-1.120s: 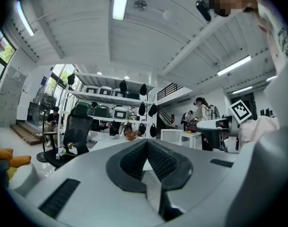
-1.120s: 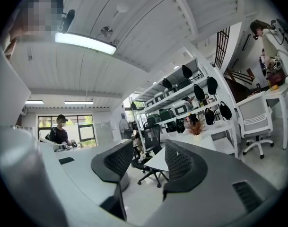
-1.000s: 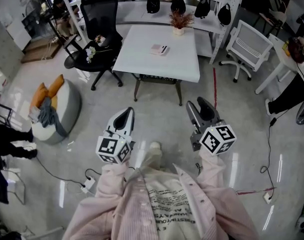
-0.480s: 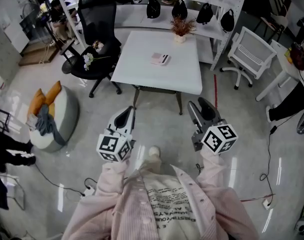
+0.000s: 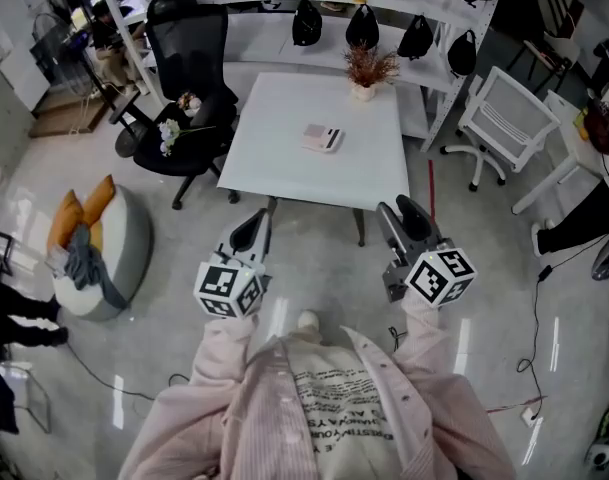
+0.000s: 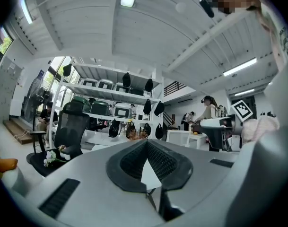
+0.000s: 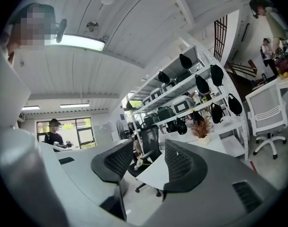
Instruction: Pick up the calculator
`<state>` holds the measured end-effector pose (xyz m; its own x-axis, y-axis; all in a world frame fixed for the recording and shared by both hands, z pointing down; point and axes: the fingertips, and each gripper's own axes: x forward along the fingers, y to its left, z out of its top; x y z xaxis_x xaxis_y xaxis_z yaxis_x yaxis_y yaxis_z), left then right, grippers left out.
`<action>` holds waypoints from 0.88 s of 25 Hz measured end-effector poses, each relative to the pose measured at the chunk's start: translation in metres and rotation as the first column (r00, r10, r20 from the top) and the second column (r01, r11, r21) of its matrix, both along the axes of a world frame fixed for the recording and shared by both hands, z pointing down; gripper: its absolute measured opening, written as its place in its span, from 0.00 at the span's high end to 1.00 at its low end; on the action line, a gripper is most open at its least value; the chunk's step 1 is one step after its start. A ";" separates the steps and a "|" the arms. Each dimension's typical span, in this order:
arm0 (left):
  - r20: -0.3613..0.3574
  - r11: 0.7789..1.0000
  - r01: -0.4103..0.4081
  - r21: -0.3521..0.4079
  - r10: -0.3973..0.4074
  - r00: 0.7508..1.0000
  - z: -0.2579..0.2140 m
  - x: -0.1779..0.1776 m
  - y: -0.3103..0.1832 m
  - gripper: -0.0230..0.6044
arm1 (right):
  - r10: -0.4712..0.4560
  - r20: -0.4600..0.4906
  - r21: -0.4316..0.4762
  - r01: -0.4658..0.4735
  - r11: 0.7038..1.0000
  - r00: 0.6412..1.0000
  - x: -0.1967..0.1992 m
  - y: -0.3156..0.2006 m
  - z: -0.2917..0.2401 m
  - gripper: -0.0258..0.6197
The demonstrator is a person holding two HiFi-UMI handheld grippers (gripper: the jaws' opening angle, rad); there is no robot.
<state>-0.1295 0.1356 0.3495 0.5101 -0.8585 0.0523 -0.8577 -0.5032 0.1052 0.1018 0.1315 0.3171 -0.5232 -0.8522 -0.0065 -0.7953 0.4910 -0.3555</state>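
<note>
The calculator (image 5: 322, 137), a small pinkish-white slab, lies flat near the middle of the white table (image 5: 274, 163) ahead of me. Both grippers hang over the floor, short of the table's near edge and well apart from the calculator. My left gripper (image 5: 252, 230) has its jaw tips touching, with nothing held. My right gripper (image 5: 405, 217) holds its jaws apart and is empty. In the right gripper view the table (image 7: 156, 172) shows between the pads, while the calculator itself is not visible in either gripper view.
A potted dry plant (image 5: 364, 71) stands at the table's far edge. A black office chair (image 5: 189, 73) with flowers sits left of the table, a white chair (image 5: 509, 123) to the right. Shelves with dark bags (image 5: 384, 18) run behind. A round pouf (image 5: 94, 243) lies at left.
The person has stepped forward, so the table and calculator now sit closer and lower in the head view. Both grippers keep the same pose and jaw state.
</note>
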 end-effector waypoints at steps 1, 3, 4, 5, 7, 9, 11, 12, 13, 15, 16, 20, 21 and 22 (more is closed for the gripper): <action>-0.001 1.000 -0.004 0.001 0.004 1.000 0.000 -0.001 -0.010 0.96 | 0.005 -0.001 0.001 -0.005 1.000 1.000 0.000 -0.008 0.000 0.68; -0.003 1.000 -0.013 0.000 0.013 1.000 0.001 -0.001 -0.026 0.96 | 0.015 -0.001 -0.003 -0.015 1.000 1.000 -0.001 -0.024 0.001 0.68; -0.004 1.000 -0.017 -0.002 0.017 1.000 0.002 -0.002 -0.033 0.96 | 0.019 -0.001 -0.006 -0.019 1.000 1.000 -0.002 -0.031 0.002 0.68; -0.005 1.000 -0.018 -0.004 0.018 1.000 0.003 -0.003 -0.040 0.96 | 0.020 -0.003 -0.009 -0.020 1.000 1.000 -0.003 -0.038 0.003 0.68; -0.005 1.000 -0.021 -0.005 0.021 1.000 0.004 -0.005 -0.054 0.96 | 0.023 -0.002 -0.013 -0.023 1.000 1.000 -0.006 -0.052 0.004 0.68; -0.005 1.000 -0.026 -0.005 0.026 1.000 0.005 -0.007 -0.067 0.96 | 0.030 0.003 -0.016 -0.029 0.999 1.000 -0.007 -0.064 0.006 0.68; -0.006 1.000 -0.027 -0.011 0.027 1.000 0.009 -0.009 -0.077 0.96 | 0.031 0.008 -0.022 -0.030 0.999 1.000 -0.010 -0.074 0.010 0.68; -0.006 1.000 -0.027 -0.015 0.027 1.000 0.012 -0.011 -0.082 0.96 | 0.029 0.011 -0.027 -0.028 0.999 1.000 -0.011 -0.078 0.013 0.68; -0.005 0.999 -0.028 -0.020 0.028 1.000 0.014 -0.012 -0.086 0.96 | 0.029 0.013 -0.032 -0.028 0.999 1.000 -0.011 -0.081 0.016 0.68; 0.000 0.999 -0.031 -0.028 0.031 1.000 0.019 -0.013 -0.094 0.96 | 0.038 0.019 -0.042 -0.037 0.998 0.999 -0.008 -0.087 0.021 0.68; 0.003 0.999 -0.031 -0.033 0.031 1.000 0.021 -0.014 -0.097 0.96 | 0.044 0.021 -0.047 -0.043 0.998 0.999 -0.007 -0.090 0.023 0.68; 0.002 0.997 -0.034 -0.066 0.034 0.999 0.032 -0.015 -0.107 0.96 | 0.057 0.025 -0.076 -0.055 0.996 0.998 -0.004 -0.098 0.033 0.68; 0.000 0.997 -0.035 -0.073 0.035 0.999 0.034 -0.014 -0.109 0.96 | 0.059 0.023 -0.078 -0.057 0.995 0.998 -0.003 -0.100 0.035 0.68; -0.002 0.996 -0.036 -0.080 0.036 0.999 0.037 -0.013 -0.111 0.96 | 0.061 0.020 -0.079 -0.059 0.995 0.998 -0.003 -0.103 0.036 0.68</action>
<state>-0.1425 0.0250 0.3870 0.5408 -0.8326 0.1198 -0.8390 -0.5238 0.1472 0.0990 0.0288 0.3532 -0.4716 -0.8803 0.0506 -0.8139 0.4125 -0.4091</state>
